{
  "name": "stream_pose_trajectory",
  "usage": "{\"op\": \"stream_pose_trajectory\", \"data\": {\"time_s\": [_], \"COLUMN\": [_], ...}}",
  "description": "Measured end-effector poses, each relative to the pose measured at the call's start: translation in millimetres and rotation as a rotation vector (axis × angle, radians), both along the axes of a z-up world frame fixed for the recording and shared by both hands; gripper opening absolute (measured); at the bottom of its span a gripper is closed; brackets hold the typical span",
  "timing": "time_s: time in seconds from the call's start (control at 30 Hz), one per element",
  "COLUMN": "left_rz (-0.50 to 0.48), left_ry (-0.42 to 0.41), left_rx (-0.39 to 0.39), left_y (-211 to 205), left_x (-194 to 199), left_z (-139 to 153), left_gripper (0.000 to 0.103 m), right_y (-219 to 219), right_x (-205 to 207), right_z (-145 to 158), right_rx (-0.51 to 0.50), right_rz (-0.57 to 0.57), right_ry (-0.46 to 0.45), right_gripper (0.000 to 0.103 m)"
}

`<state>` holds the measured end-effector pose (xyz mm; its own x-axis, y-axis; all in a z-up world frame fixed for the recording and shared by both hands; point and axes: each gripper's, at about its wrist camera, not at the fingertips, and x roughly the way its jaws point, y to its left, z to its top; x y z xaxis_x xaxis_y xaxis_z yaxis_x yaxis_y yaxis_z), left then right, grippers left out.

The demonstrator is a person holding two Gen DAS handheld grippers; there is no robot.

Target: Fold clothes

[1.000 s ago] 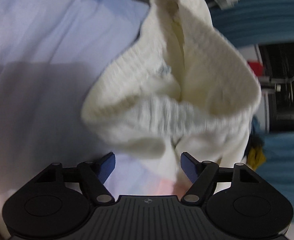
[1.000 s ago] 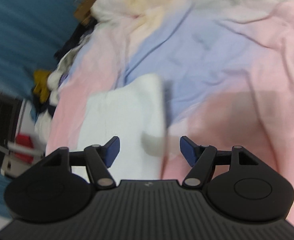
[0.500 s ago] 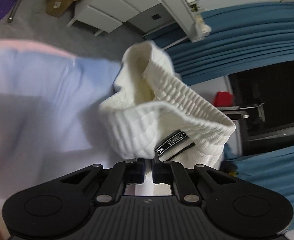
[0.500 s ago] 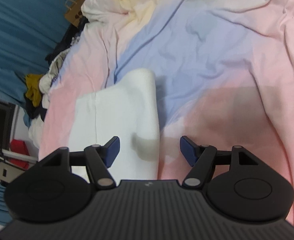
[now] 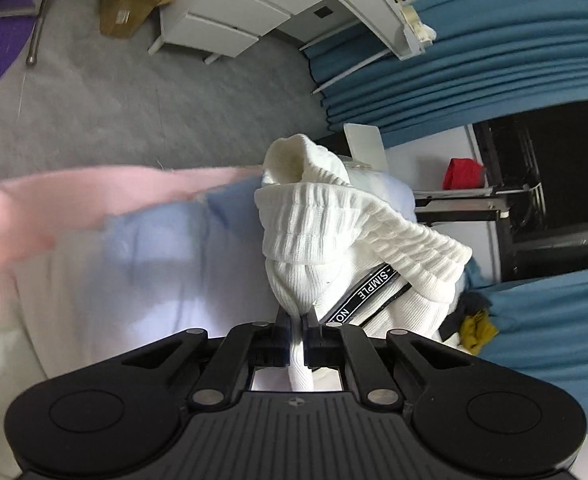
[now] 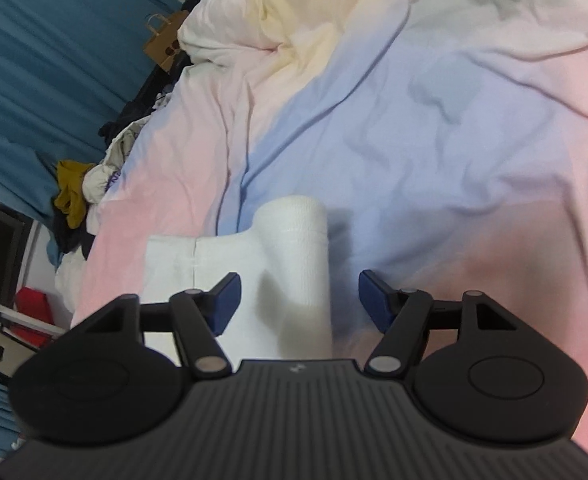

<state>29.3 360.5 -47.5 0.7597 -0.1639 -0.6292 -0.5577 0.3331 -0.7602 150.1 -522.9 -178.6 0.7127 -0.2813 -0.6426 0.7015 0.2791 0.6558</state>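
Observation:
A white ribbed knit garment (image 5: 334,248) with an elastic waistband and a black label strip hangs bunched in the left wrist view, lifted above the bed. My left gripper (image 5: 296,326) is shut on a fold of it. In the right wrist view the same white garment (image 6: 277,264) lies on the pastel bedcover (image 6: 434,128), one leg stretching up and ending in a rounded fold. My right gripper (image 6: 298,298) hovers over that leg; its jaws are closing, the cloth lies between them and the blue pads (image 6: 227,292) stand apart from it.
A pink, blue and yellow bedcover (image 5: 93,248) covers the bed. A grey floor, a white drawer unit (image 5: 229,16) and a cardboard box (image 5: 129,0) lie beyond. Blue curtains (image 5: 494,60) hang at the side. A heap of clothes (image 6: 81,188) sits at the bed's edge.
My left gripper shut on the white garment and lifted it, so the floor and furniture came into view. The right gripper crept forward along the garment's leg and its jaws narrowed a little.

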Motion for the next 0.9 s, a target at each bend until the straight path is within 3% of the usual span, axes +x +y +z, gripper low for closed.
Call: {"op": "stream_pose_trajectory", "data": {"time_s": [0.03, 0.13, 0.27, 0.43, 0.5, 0.7, 0.77, 0.8, 0.9], "left_rz": [0.003, 0.012, 0.008, -0.05, -0.071, -0.103, -0.099, -0.104, -0.117], "left_ry": [0.007, 0.025, 0.017, -0.052, -0.055, -0.001, 0.001, -0.014, -0.06], "left_rx": [0.0, 0.017, 0.061, 0.124, 0.125, 0.07, 0.076, 0.089, 0.132], "left_y": [2, 3, 5, 4, 2, 9, 14, 16, 22], "left_x": [0, 8, 23, 15, 7, -36, -45, -50, -63], "left_z": [-1, -5, 0, 14, 10, -43, -56, -55, -49], "left_gripper": [0.005, 0.005, 0.005, 0.006, 0.006, 0.007, 0.005, 0.008, 0.03], "right_y": [2, 9, 15, -5, -18, -58, -62, -62, -53], "right_x": [2, 8, 8, -10, -14, -14, -17, -18, -15], "right_z": [1, 13, 38, 57, 53, -4, -15, -13, 4], "right_rx": [-0.014, -0.081, -0.19, -0.226, -0.217, -0.061, -0.027, -0.034, -0.118], "right_rz": [0.01, 0.043, 0.072, 0.007, -0.023, -0.086, -0.082, -0.079, -0.055], "right_ry": [-0.013, -0.06, -0.168, -0.344, -0.322, -0.023, 0.002, 0.003, 0.009], "right_gripper": [0.033, 0.01, 0.006, 0.006, 0.006, 0.006, 0.006, 0.006, 0.006]}}
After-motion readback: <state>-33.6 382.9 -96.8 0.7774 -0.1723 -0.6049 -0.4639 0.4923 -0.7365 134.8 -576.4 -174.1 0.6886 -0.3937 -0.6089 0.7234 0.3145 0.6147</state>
